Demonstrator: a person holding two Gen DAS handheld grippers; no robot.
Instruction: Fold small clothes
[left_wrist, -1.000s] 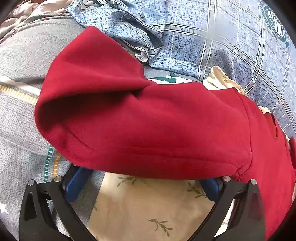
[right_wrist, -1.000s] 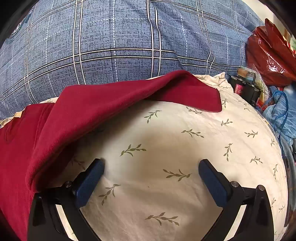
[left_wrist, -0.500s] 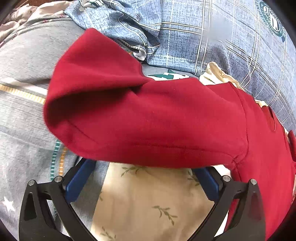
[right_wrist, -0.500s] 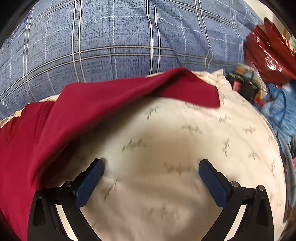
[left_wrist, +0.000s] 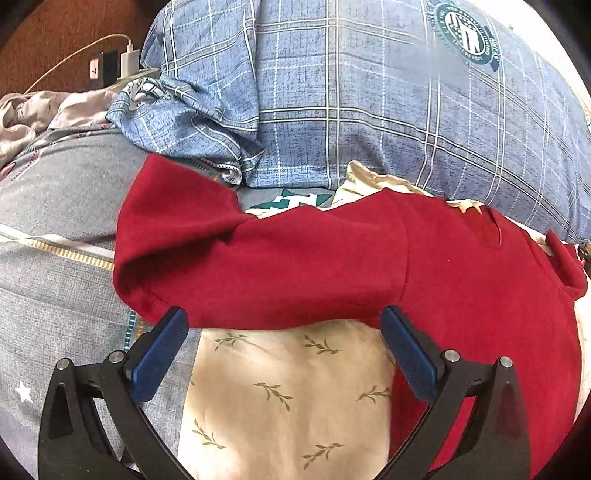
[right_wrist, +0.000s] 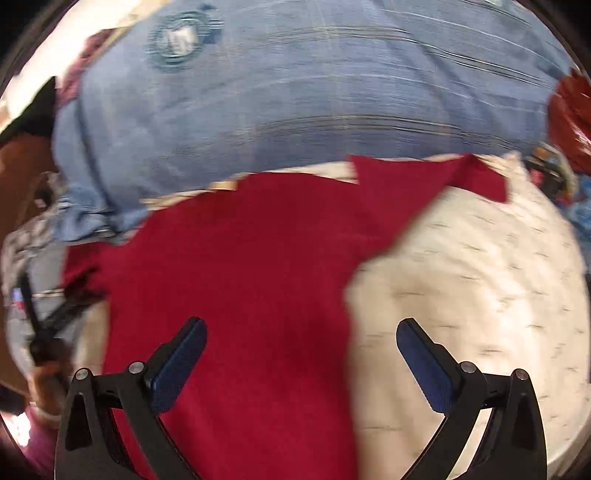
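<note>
Top (left_wrist: 461, 280): we see a dark red fleece garment, spread over the cream leaf-print cloth (left_wrist: 288, 398), one sleeve (left_wrist: 192, 240) folded out to the left.
Left gripper (left_wrist: 284, 332): we find its jaws wide apart, empty, just near of the sleeve hem.
Right gripper (right_wrist: 301, 343): our blurred view shows jaws apart, empty, over the top's body.
Far: blue plaid quilt (left_wrist: 369, 110).
</note>
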